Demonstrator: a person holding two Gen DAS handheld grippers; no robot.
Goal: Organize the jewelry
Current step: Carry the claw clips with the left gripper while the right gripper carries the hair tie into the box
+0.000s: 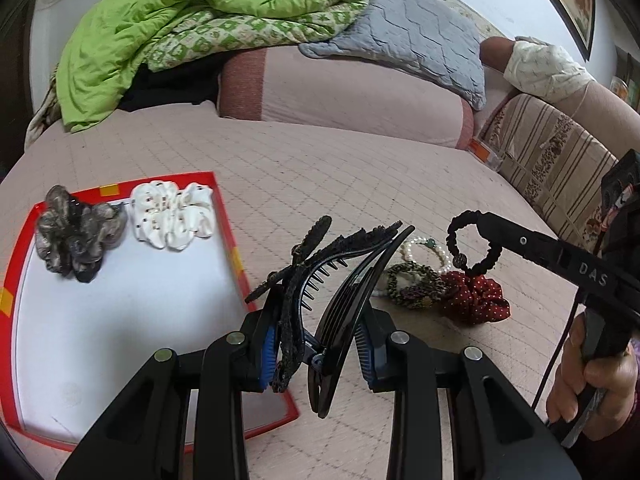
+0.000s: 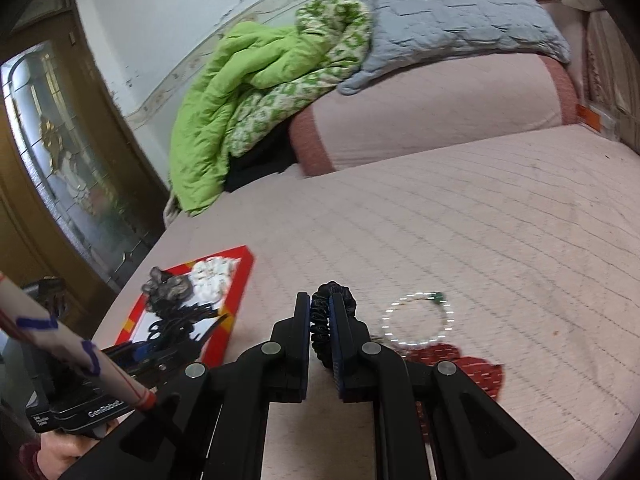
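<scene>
Left gripper (image 1: 316,344) is clamped on a big black plastic claw hair clip (image 1: 340,280), hovering right at the edge of the shallow red-rimmed white tray (image 1: 224,216), which sits to its left. Clip's long axis points away from the claw. Right gripper (image 2: 320,332) pinches a black ruffled hair tie (image 2: 320,320) farther right, above the leftover red polka-dot scrunchie (image 1: 476,296)

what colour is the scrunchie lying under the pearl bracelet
Dark red with small white dots, clearest in the left wrist view.
</scene>
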